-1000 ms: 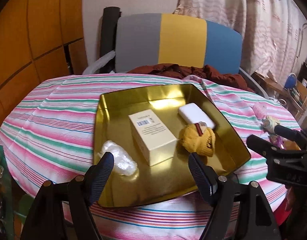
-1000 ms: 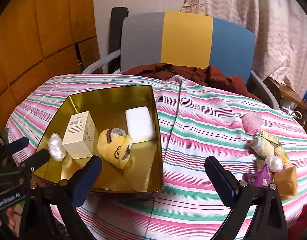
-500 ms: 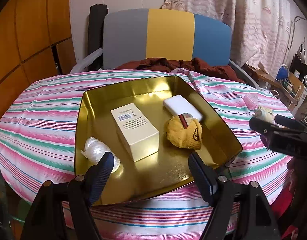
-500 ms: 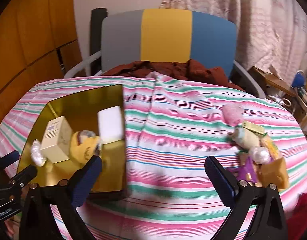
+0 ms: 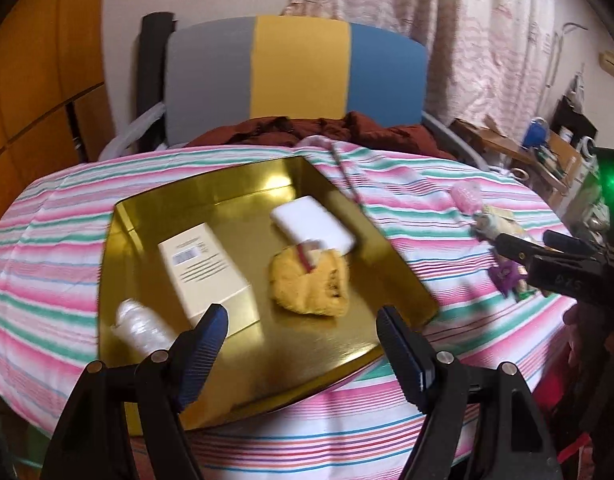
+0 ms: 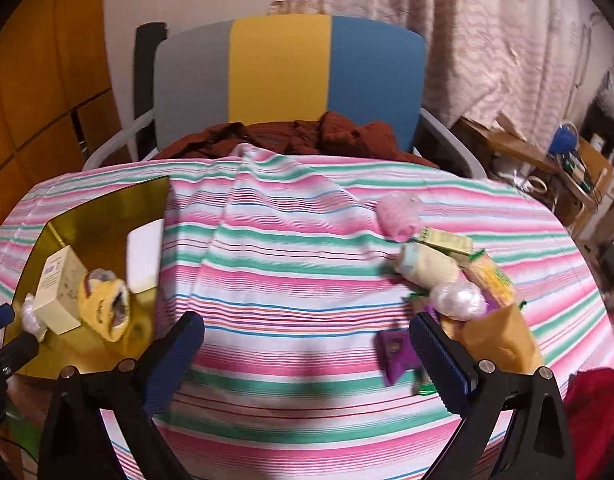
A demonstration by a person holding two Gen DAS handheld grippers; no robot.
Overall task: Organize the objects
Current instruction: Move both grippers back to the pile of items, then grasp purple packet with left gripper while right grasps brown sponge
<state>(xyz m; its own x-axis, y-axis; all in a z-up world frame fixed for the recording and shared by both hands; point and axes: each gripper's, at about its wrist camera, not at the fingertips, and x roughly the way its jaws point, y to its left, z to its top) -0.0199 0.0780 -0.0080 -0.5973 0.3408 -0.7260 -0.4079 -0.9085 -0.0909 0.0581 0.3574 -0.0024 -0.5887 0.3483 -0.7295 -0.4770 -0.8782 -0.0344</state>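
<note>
Currently we hold both tools above the near edge of a round table covered in a striped cloth (image 6: 291, 280). Our left gripper (image 5: 301, 340) hangs over the near rim of the gold tray (image 5: 327, 356), jaws spread wide with nothing between them. Our right gripper (image 6: 307, 348) is likewise spread wide and empty, over bare cloth between the tray and a pile of small items.

Tray contents, from the left wrist view: a cream box (image 5: 205, 270) with a barcode label, lying roughly mid-tray; a white rectangular bar (image 5: 313, 228) toward the far right corner; a yellow knitted item (image 5: 309, 284), just in front of the bar and appearing to touch it; a crinkled clear wrap bundle (image 5: 141, 326) at the near left, close beside the box.

Pile on the right side of the table, from the right wrist view: a pink puff (image 6: 399, 214), a pale rolled cloth (image 6: 427, 268), a green-and-cream packet (image 6: 447, 240), a yellow packet (image 6: 491, 278), a white shiny ball (image 6: 459, 300), a tan pouch (image 6: 495, 340) and a purple wrapper (image 6: 395, 354). These touch or overlap one another; the purple wrapper lies just beside the right gripper's right finger. Both views are somewhat blurred.

A grey, yellow and blue chair (image 6: 283, 76) stands behind the table, with a rust-red garment (image 6: 307, 136) on its seat.
</note>
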